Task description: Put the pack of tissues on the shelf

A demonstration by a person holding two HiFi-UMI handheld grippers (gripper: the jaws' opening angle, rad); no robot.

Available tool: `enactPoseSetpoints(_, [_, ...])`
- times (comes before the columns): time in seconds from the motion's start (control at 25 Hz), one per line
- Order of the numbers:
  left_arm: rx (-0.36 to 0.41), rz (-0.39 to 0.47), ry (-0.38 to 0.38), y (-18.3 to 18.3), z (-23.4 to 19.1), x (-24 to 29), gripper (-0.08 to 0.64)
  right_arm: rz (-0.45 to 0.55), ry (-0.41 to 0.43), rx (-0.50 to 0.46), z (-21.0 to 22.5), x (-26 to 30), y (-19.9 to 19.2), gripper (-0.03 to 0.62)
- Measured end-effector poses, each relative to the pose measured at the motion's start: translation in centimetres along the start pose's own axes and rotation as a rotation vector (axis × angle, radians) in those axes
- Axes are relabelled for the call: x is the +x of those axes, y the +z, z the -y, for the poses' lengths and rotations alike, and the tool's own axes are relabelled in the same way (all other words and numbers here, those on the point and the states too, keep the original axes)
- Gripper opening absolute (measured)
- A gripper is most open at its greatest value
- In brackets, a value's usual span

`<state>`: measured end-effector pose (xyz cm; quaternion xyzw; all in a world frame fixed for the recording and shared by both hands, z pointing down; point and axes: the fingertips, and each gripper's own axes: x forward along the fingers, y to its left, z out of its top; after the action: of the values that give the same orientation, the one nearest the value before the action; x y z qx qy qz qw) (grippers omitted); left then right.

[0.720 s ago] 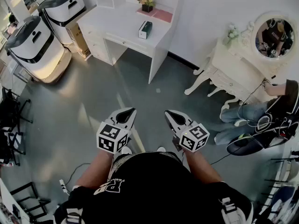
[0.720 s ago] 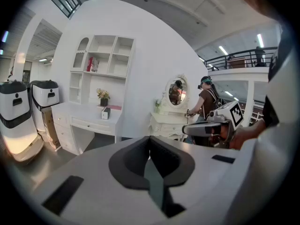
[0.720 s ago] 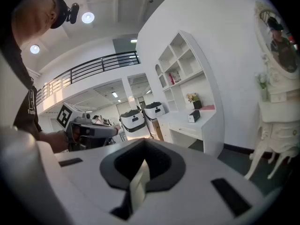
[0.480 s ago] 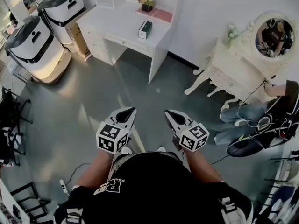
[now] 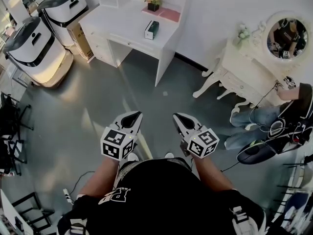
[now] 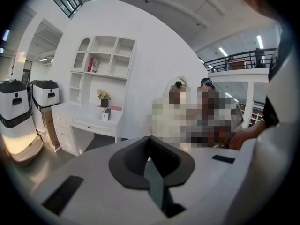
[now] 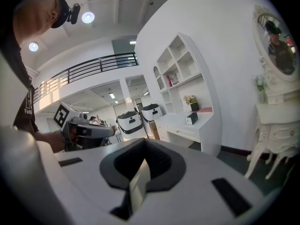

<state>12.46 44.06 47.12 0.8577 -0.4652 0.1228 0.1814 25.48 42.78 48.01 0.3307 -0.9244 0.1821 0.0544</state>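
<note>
Tissue pack (image 5: 152, 30), dark-and-white, standing on desk (image 5: 122, 23)

Overall light: bright, even, white indoor light in all three views.
Source: round ceiling lamps (image 7: 87, 17) flare in the right gripper view; strip lights (image 6: 265, 41) glow overhead in the left gripper view.
Glare: pale sheen on the grey floor (image 5: 85, 112).
Shadows: soft and short; darkest under the white desk (image 5: 122, 23).
Distortion: both gripper views bulge, with black corners.
Focus: left gripper (image 6: 150, 138) and right gripper (image 7: 145, 143) look soft up close.
</note>
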Motion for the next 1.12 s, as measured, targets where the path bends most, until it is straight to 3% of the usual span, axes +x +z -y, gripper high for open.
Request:
enactPoseSetpoints(0.52, [0.019,0.0,-0.025,-0.8,-3.5,-3.3,0.014,-0.027,-0.017,-0.056,-4.8,3.2,-1.3,0.009])
enactPoseSetpoints(1.12, [0.014,-0.024,-0.062,-3.1,-9.1,-8.3,0.014,-0.035,-0.083,-0.011,-10.7,7.0,-3.9,0.009])
